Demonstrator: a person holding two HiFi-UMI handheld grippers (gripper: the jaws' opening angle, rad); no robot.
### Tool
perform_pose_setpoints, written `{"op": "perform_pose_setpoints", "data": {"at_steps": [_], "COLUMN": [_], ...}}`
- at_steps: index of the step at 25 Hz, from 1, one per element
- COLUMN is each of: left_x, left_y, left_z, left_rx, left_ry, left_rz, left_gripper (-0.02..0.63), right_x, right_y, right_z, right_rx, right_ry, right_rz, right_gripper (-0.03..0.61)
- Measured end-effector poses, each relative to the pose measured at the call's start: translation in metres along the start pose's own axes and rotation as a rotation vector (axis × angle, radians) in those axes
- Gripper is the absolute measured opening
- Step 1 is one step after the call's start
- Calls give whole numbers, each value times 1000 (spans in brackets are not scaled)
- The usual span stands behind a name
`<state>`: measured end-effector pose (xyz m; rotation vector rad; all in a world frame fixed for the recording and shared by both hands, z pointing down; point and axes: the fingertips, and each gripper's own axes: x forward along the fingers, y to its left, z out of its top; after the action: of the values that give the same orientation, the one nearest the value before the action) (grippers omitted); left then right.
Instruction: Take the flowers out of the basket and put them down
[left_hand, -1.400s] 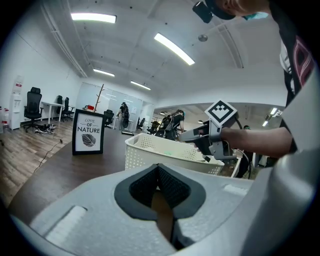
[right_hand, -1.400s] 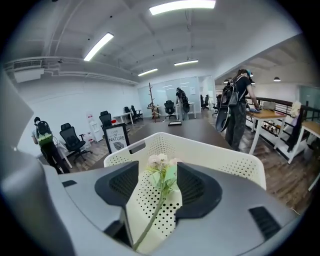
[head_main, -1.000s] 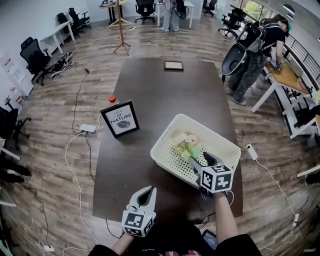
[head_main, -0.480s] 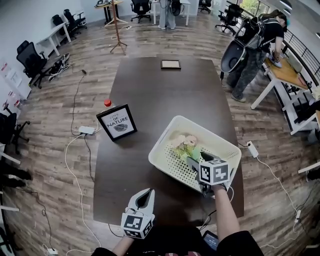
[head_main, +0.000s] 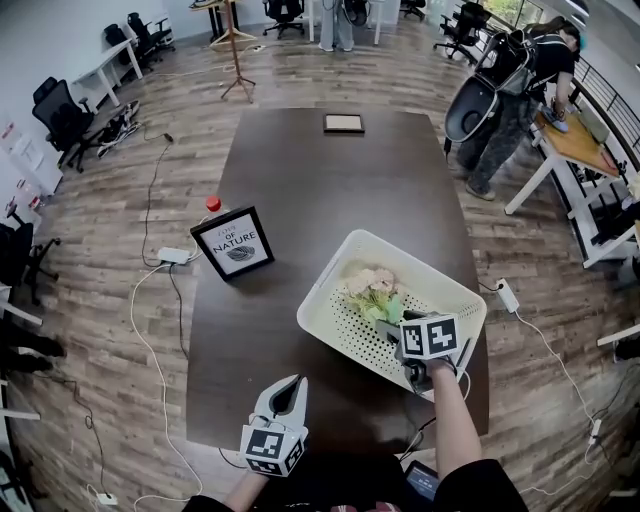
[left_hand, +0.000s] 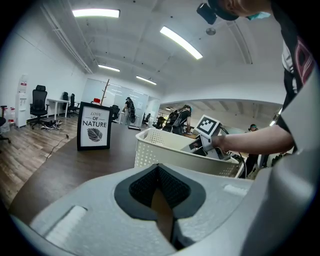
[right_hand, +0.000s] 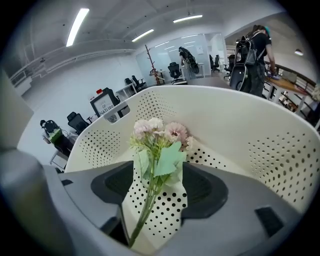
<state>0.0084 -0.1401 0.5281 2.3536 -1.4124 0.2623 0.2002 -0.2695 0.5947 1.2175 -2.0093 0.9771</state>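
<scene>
A small bunch of pale pink flowers (head_main: 371, 288) with green leaves lies inside the white perforated basket (head_main: 340, 325) on the dark table. In the right gripper view the flowers (right_hand: 157, 136) are straight ahead and their stem runs down between the jaws. My right gripper (head_main: 393, 324) reaches down into the basket (right_hand: 240, 125). It is open (right_hand: 157, 197) and its jaws have just been opening, so the pads stand clear of the stem. My left gripper (head_main: 289, 386) hovers near the table's front edge, shut (left_hand: 159, 172) and empty.
A framed "Love of Nature" sign (head_main: 236, 241) stands left of the basket, with a red-capped object (head_main: 213, 203) behind it. A small frame (head_main: 343, 123) lies at the table's far end. A person with a pram (head_main: 510, 90) is at the back right. Cables run across the floor.
My right gripper has sunk deeper into the basket toward the flower stems, tilting further down. The left gripper has stayed where it was.
</scene>
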Motion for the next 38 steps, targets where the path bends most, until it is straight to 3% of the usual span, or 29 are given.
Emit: {"op": "perform_pose_setpoints", "data": {"at_steps": [6,15,20,25,29,31,36,38], "left_x": [2,3,3,4,4,4,4,4], "left_y": [1,3,4,3,1,1,4,6], "left_z": [2,0,0,0,-1,-1,-1,-1], "left_rx": [0,0,-3,-2,2,6,8,8], "left_ry": [6,18,15,19,21,21,22,25], "left_rz": [-5,-11,-7,-10,-12,-11,-7,-4], "left_gripper": [9,9,9,9,9,9,9,9], "right_x": [7,17,17,19,19,22,29,28], "right_y": [-11,-9,-2,-7,-1,3,7,9], "right_z": [-10,-25,-25,-36,-38,-42,-49,-46], "right_rx": [-5,-24,29,-17,-50,-42,85,90], "right_ry": [71,160,152,221,249,279,309,291], "right_rz": [-51,-45,17,-24,-15,7,82,93], "right_gripper": [318,314,314,332,227,210,204,144]}}
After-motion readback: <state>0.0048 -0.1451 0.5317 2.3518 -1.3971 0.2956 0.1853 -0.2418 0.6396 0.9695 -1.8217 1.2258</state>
